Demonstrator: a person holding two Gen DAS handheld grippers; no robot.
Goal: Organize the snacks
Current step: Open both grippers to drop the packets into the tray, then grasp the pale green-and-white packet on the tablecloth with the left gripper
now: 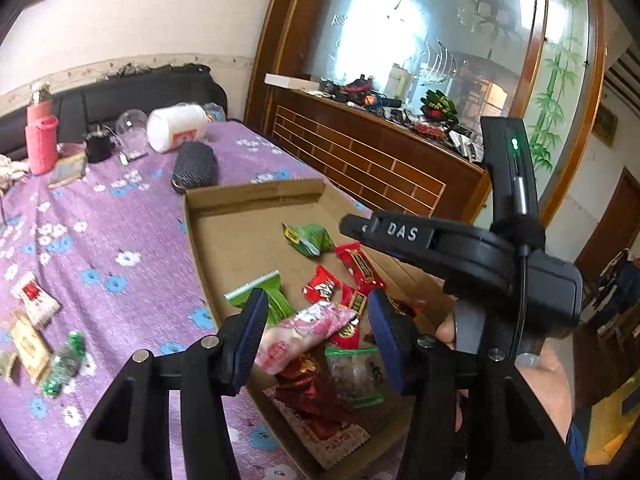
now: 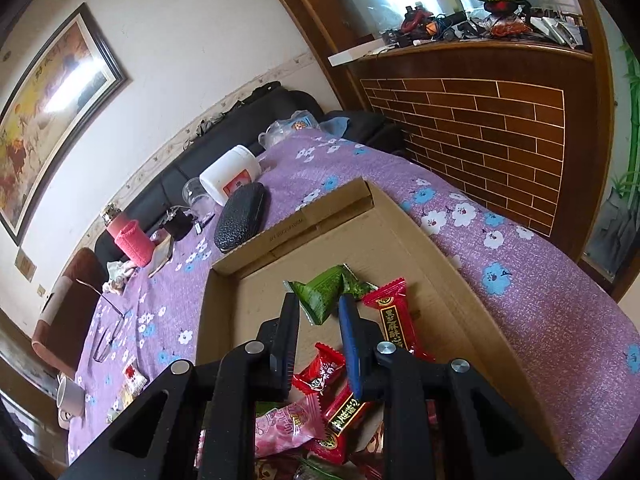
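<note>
Above the cardboard tray [image 1: 208, 240], the left gripper [image 1: 318, 330] hangs open over a pink packet [image 1: 304, 332]. The right gripper [image 2: 319, 334], jaws apart, hovers empty; lower snacks are cut off.

The right gripper [image 1: 404, 236] has white letters on its black side that say "DAS". In the cardboard box [image 1: 256, 196], at the near end, a red and white snack pack [image 1: 332, 436] has small words that look like "ALL TWO". The long red snack pack [image 2: 394, 320] in the box has Chinese words, too hard to read for sure.
</note>
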